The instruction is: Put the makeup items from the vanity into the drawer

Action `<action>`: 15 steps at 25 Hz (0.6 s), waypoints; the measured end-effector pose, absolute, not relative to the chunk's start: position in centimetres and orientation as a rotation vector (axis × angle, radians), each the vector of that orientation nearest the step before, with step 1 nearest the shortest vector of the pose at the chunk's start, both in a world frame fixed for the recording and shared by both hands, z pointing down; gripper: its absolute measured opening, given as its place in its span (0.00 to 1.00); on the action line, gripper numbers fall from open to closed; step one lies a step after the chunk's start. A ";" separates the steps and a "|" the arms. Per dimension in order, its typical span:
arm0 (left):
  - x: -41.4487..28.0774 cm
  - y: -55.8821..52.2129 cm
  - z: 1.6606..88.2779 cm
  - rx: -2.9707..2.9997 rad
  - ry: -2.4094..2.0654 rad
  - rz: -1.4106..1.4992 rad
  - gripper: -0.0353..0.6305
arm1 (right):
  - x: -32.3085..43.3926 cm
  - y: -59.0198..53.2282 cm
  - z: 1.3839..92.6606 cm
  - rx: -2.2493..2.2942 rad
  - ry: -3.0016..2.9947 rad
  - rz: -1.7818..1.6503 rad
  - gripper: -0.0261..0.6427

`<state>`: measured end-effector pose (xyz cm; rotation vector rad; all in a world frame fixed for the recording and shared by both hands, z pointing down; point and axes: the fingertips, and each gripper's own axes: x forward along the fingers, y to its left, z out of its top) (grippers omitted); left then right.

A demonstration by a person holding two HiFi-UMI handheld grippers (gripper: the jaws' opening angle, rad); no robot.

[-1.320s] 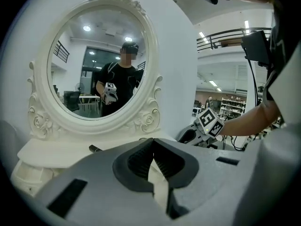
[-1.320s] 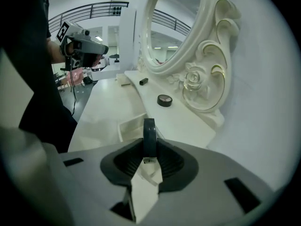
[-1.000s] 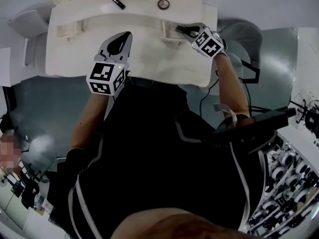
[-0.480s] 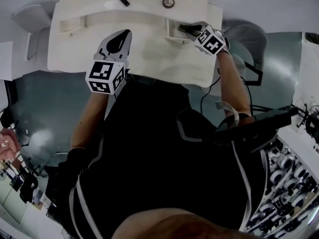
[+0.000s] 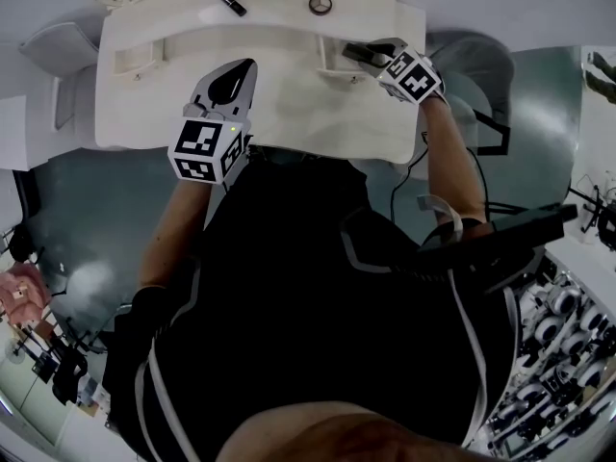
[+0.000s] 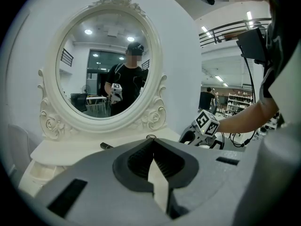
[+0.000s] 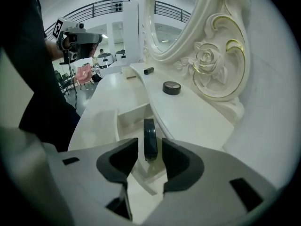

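My right gripper (image 7: 150, 157) hangs over the open right drawer (image 7: 134, 117) of the white vanity (image 5: 289, 114). Its jaws are opening. A flat dark makeup case (image 7: 150, 139) stands on edge between them, with a gap to each pad. On the vanity's back shelf lie a round dark compact (image 7: 171, 87) and a black tube (image 7: 148, 70); the head view shows the compact (image 5: 320, 5) and the tube (image 5: 230, 4) too. My left gripper (image 5: 234, 77) is shut and empty above the vanity's front. In its own view, the left gripper (image 6: 153, 166) points at the mirror.
An oval mirror (image 6: 106, 69) in an ornate white frame rises behind the shelf. A second drawer (image 5: 135, 58) sits at the vanity's left. Cables and a dark stand (image 5: 500, 239) hang by my right side. A grey chair (image 5: 58, 41) stands left of the vanity.
The right gripper has stayed at the open drawer, shifting only slightly. The left gripper has held still over the vanity's front.
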<state>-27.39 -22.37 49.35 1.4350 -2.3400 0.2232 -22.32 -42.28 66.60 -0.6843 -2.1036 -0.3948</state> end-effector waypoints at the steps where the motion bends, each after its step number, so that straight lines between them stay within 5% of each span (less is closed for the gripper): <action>1: -27.5 -22.4 49.3 1.440 -2.337 0.224 0.06 | -22.3 -42.3 66.6 -0.674 -2.105 -0.388 0.29; 15: -28.8 -22.2 46.9 1.577 -2.318 0.184 0.06 | -21.7 -42.5 60.5 -0.496 -2.237 -0.293 0.33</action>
